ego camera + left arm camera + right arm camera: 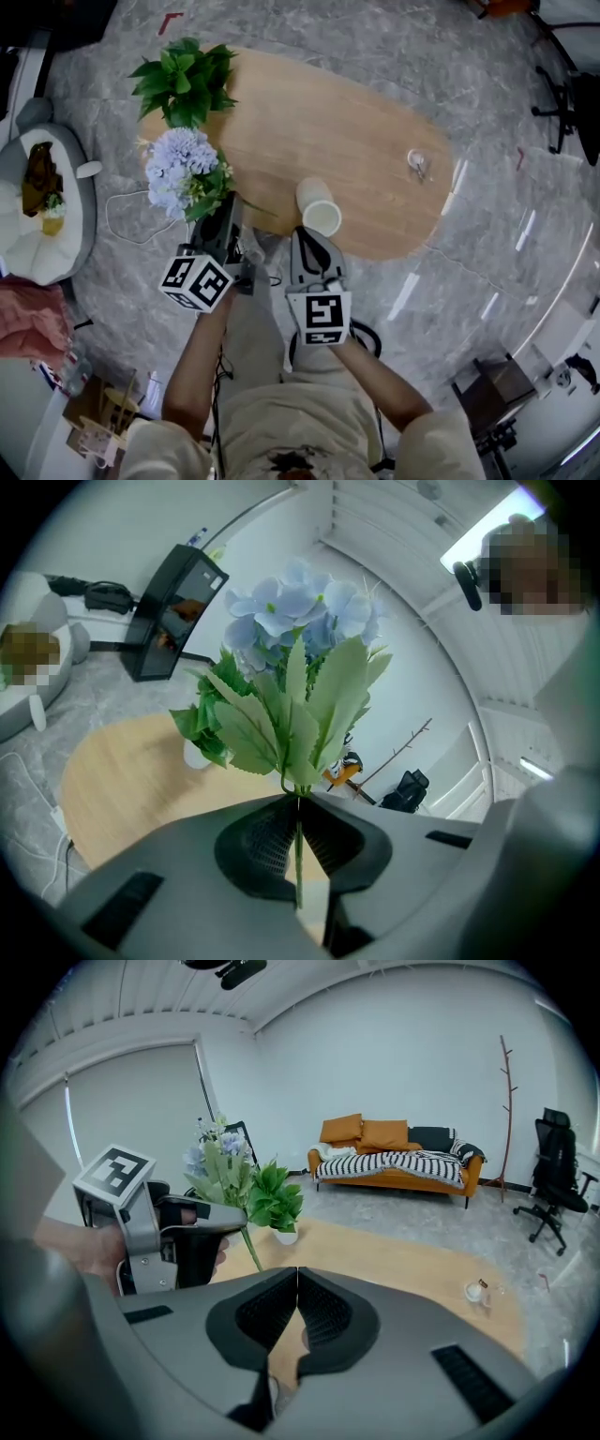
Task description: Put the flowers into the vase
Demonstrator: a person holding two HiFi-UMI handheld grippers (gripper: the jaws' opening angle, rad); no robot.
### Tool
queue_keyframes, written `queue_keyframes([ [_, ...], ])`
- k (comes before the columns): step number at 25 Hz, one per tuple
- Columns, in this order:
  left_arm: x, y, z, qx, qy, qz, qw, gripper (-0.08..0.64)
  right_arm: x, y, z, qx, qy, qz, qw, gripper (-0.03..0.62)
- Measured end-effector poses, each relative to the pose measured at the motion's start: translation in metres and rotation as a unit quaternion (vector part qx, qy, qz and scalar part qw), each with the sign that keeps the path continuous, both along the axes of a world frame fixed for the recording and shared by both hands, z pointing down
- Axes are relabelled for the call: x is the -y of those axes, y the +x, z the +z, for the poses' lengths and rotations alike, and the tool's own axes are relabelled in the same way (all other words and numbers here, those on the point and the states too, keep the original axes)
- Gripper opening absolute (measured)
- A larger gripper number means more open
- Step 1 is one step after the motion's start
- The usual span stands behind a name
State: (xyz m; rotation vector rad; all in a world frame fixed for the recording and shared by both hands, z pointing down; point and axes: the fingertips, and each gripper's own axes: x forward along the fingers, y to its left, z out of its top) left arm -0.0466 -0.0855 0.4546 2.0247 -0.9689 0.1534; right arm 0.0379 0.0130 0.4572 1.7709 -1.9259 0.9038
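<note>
My left gripper (298, 803) is shut on the thin green stem of a bunch of pale blue flowers (300, 602) with large green leaves. In the head view the flowers (183, 173) hang over the left end of the wooden table (375, 122), out ahead of the left gripper (225, 214). A cream vase (319, 206) stands near the table's near edge, just in front of my right gripper (314, 246). The right gripper (297, 1274) has its tips together with nothing held. Its view shows the left gripper (178, 1232) holding the flowers (220, 1162) up.
A potted green plant (186, 82) stands at the table's far left end. A small pale object (418, 163) lies at the right end. A grey seat (42, 202) and a white cable (127, 216) are on the floor to the left. An orange sofa (398, 1162) stands beyond.
</note>
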Motion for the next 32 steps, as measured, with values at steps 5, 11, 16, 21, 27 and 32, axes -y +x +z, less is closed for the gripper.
queue_keyframes([
  [5, -0.006, 0.005, -0.014, 0.021, 0.030, 0.033, 0.9988, 0.023, -0.001, 0.010, -0.004, 0.000, 0.005, 0.017, 1.000, 0.006],
  [11, -0.014, 0.012, -0.034, 0.027, 0.053, 0.061, 0.9963, 0.023, -0.008, 0.022, -0.013, -0.006, 0.014, 0.038, 0.999, 0.006],
  [16, -0.021, 0.026, -0.055, 0.027, 0.085, 0.097, 0.9912, 0.023, -0.017, 0.031, -0.015, -0.006, 0.007, 0.053, 0.999, 0.006],
  [21, -0.037, 0.046, -0.082, 0.015, 0.119, 0.153, 0.9809, 0.023, -0.034, 0.033, -0.027, -0.018, 0.011, 0.072, 0.997, 0.006],
  [27, -0.054, 0.069, -0.101, 0.009, 0.163, 0.211, 0.9637, 0.023, -0.047, 0.043, -0.029, -0.029, 0.020, 0.099, 0.994, 0.006],
  [32, -0.055, 0.073, -0.108, 0.009, 0.179, 0.222, 0.9583, 0.023, -0.053, 0.041, -0.027, -0.030, 0.016, 0.104, 0.994, 0.006],
])
